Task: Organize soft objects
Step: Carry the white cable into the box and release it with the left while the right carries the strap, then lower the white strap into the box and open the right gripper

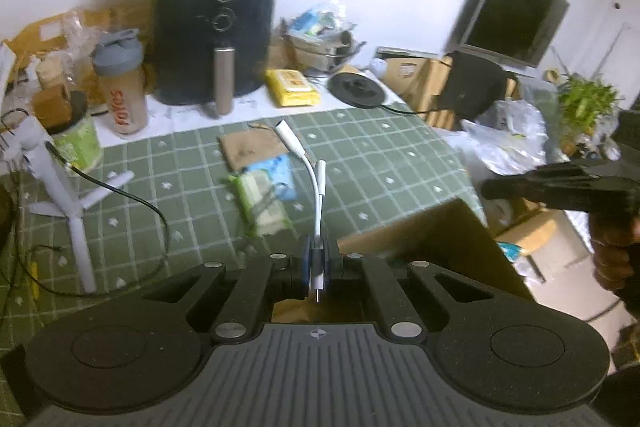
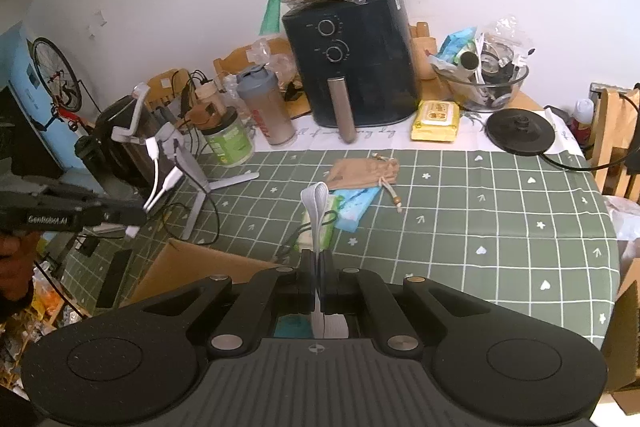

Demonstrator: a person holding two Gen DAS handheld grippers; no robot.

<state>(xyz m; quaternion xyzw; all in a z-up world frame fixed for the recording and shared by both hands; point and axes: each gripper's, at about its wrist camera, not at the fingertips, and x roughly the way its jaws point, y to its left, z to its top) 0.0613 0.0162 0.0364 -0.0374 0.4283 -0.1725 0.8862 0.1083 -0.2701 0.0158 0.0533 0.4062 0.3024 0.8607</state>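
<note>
My left gripper (image 1: 318, 263) is shut on a white adapter cable (image 1: 310, 163) that curves up and away above the green checked tablecloth (image 1: 400, 163). It also shows at the left of the right wrist view (image 2: 162, 171). My right gripper (image 2: 318, 267) is shut on a folded white ribbon cable (image 2: 316, 205) that loops upward. On the cloth lie a tan drawstring pouch (image 2: 364, 171), a light blue packet (image 2: 356, 205) and a green tissue packet (image 2: 316, 227). An open cardboard box (image 2: 204, 267) sits just below both grippers.
At the table's back stand a black air fryer (image 2: 356, 67), a grey-lidded shaker bottle (image 2: 266, 107), a green jar (image 2: 230, 139), a yellow wipes pack (image 2: 436, 121), a glass bowl (image 2: 484, 83) and a black kettle base (image 2: 520, 133). A white phone tripod (image 2: 192, 183) stands left.
</note>
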